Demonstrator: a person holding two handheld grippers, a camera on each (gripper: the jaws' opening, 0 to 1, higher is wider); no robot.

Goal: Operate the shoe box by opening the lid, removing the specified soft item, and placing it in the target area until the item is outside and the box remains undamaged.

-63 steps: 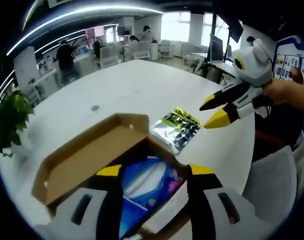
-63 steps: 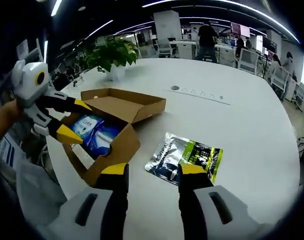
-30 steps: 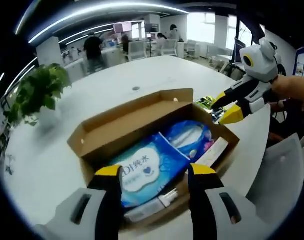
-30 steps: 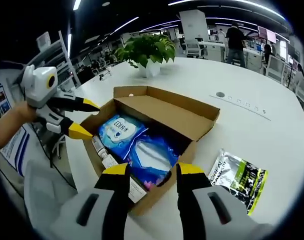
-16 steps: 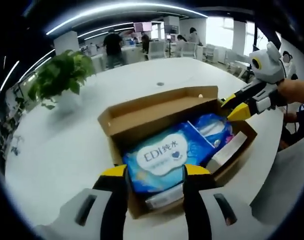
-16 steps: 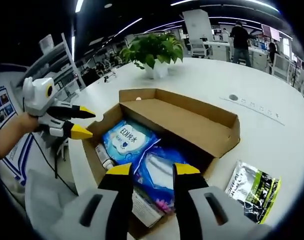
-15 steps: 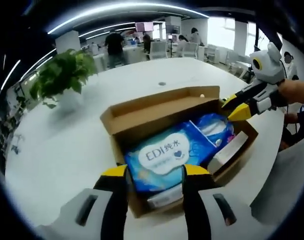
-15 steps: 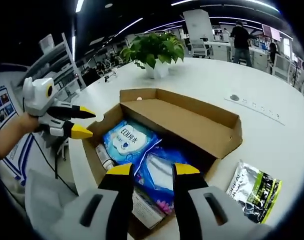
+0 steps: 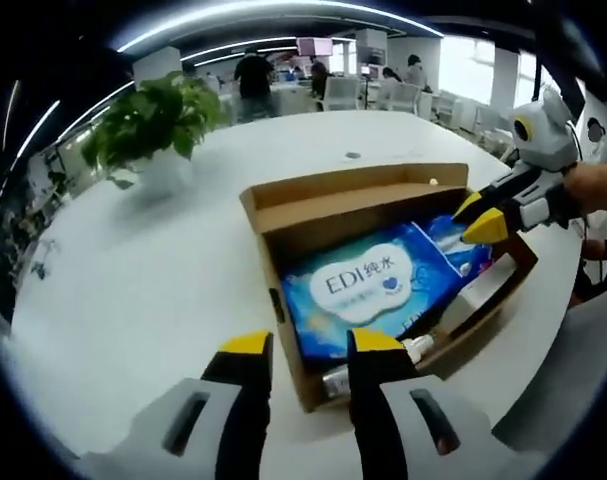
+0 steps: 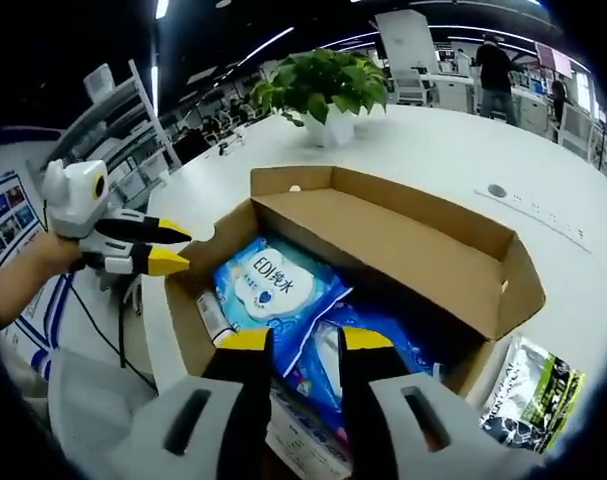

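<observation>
On the white desk (image 9: 133,290) your shoe box (image 10: 423,240) stands with its lid back, the blue wipes pack (image 10: 273,285) lying inside. Left gripper (image 9: 301,345) and right gripper (image 10: 293,340) both hover with fingers apart, empty. Removal is in hand, I judge: next, lower one gripper onto that soft pack, clear of the cardboard walls.

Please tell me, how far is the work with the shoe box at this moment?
Done: the shoe box lid stands open. In hand: nothing; the left gripper and right gripper are open over the box. Left: the blue wipes pack lies inside, not yet gripped or placed on the table.
</observation>
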